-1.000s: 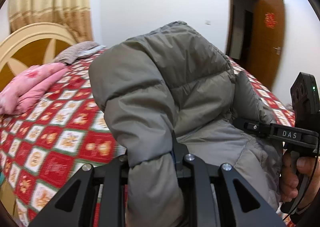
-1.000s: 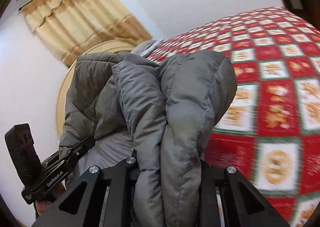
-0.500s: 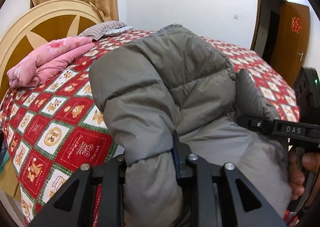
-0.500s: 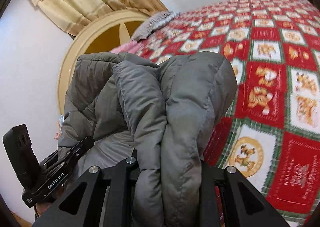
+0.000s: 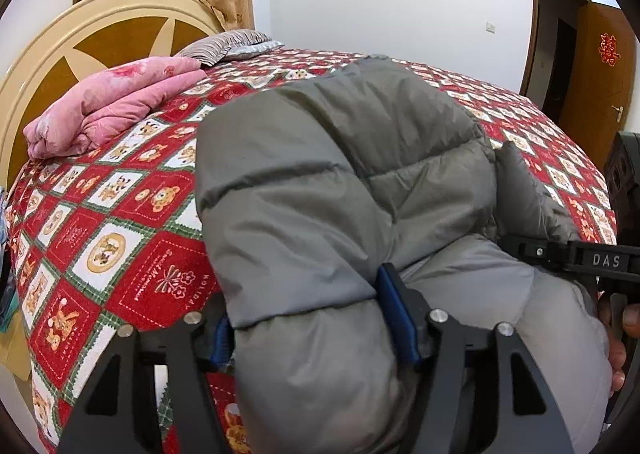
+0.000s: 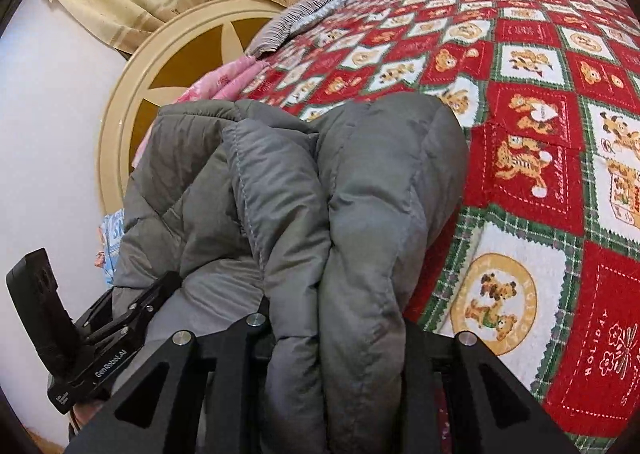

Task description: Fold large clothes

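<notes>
A grey puffer jacket (image 5: 340, 190) is bunched up and held between both grippers over the near edge of the bed. My left gripper (image 5: 308, 318) is shut on a thick fold of it, blue pads pressing both sides. My right gripper (image 6: 336, 318) is shut on another doubled fold of the jacket (image 6: 360, 182). Each gripper shows in the other's view: the right one at the right edge (image 5: 576, 260), the left one at the lower left (image 6: 104, 342). The fingertips are buried in the fabric.
The bed carries a red, white and green bear-patterned blanket (image 5: 120, 214) (image 6: 540, 114). A folded pink quilt (image 5: 116, 102) and a striped pillow (image 5: 224, 46) lie by the round headboard (image 5: 48, 54). A brown door (image 5: 600, 66) stands at the far right.
Both grippers, still holding the jacket, have tilted down and moved towards the bed, so the blanket and headboard fill more of each view. The grips have not changed.
</notes>
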